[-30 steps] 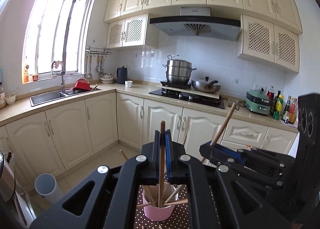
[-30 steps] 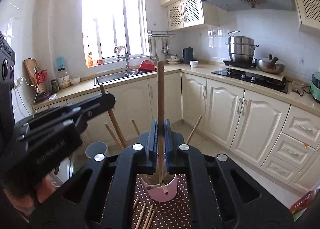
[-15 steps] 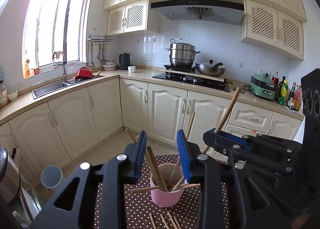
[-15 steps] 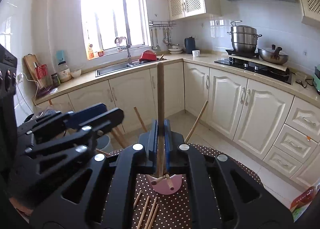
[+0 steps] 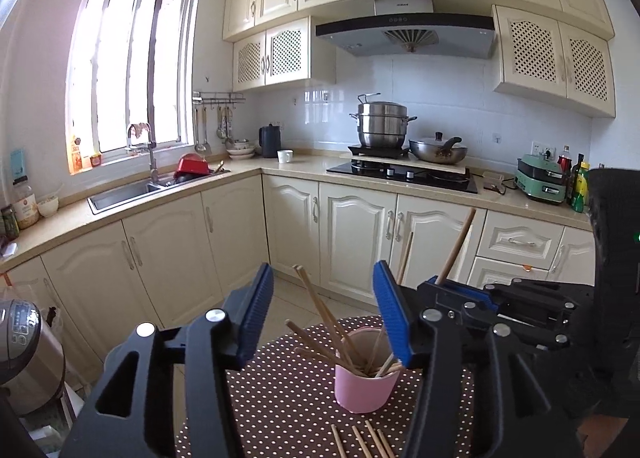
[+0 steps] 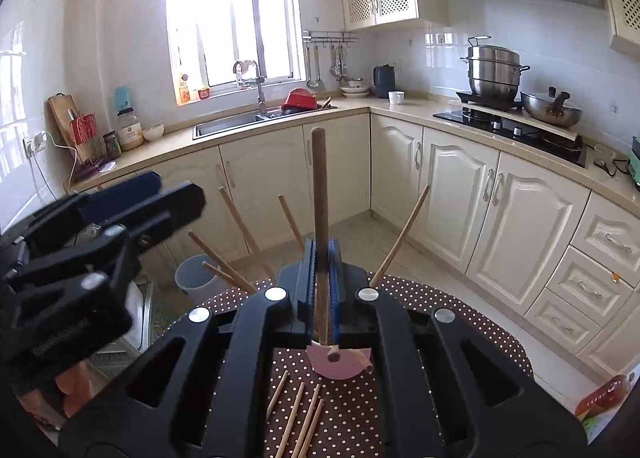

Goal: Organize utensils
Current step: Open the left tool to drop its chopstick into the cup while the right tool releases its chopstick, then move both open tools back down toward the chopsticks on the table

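A pink cup (image 5: 366,386) stands on a brown dotted tablecloth and holds several wooden chopsticks (image 5: 320,310). My left gripper (image 5: 324,312) is open and empty, its blue pads either side of the cup's chopsticks, above the cup. My right gripper (image 6: 322,290) is shut on one upright wooden chopstick (image 6: 320,194), held over the pink cup (image 6: 340,364). The right gripper also shows in the left wrist view (image 5: 460,294), to the right of the cup. Several loose chopsticks (image 6: 300,414) lie on the cloth in front of the cup.
The round table with the dotted cloth (image 6: 460,318) is small, its edge just beyond the cup. A grey bin (image 6: 192,278) stands on the floor past it. A rice cooker (image 5: 24,354) stands at the left. Kitchen cabinets and counter run behind.
My left gripper opened and let its chopstick drop into the cup, then drew back and up. My right gripper kept hold of its chopstick over the cup.
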{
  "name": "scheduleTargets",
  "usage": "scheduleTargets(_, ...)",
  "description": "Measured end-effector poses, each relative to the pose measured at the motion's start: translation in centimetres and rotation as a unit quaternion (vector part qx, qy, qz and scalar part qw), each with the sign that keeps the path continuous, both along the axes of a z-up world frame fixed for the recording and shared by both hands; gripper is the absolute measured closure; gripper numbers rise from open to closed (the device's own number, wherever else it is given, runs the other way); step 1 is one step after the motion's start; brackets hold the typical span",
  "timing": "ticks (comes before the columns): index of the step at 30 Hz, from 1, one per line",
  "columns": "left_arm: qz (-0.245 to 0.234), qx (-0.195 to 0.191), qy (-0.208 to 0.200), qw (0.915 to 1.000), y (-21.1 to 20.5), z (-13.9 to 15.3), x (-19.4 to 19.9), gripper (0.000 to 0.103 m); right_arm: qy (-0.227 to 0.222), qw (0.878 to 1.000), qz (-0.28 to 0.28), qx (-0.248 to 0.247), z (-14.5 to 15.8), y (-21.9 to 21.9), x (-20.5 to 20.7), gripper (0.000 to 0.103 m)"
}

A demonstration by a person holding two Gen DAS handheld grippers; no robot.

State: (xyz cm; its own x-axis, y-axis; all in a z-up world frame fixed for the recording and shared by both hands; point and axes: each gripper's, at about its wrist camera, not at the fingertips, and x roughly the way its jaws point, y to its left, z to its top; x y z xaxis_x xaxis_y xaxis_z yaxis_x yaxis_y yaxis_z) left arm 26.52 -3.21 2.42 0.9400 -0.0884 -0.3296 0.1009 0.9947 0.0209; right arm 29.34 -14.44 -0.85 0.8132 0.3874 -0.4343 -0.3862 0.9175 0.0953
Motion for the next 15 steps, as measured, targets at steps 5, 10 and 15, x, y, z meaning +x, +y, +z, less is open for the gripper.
scheduleTargets(5, 0.007, 0.020, -0.017, 0.9996, 0.1, 0.2, -1.0, 0.046, 0.009, 1.000, 0.001, -0.007, -0.8, 0.4, 0.1, 0.096)
scheduleTargets(10, 0.011, 0.025, -0.019, 0.9995, 0.3, 0.4, -1.6, 0.044, 0.020, 1.000, -0.001, -0.017, -1.6, 1.0, 0.4, 0.096)
scheduleTargets(15, 0.019, 0.023, -0.013, 0.9995, 1.1, 0.2, -1.8, 0.043, 0.033, 0.999, -0.009, -0.023, -2.6, 1.2, 0.6, 0.096)
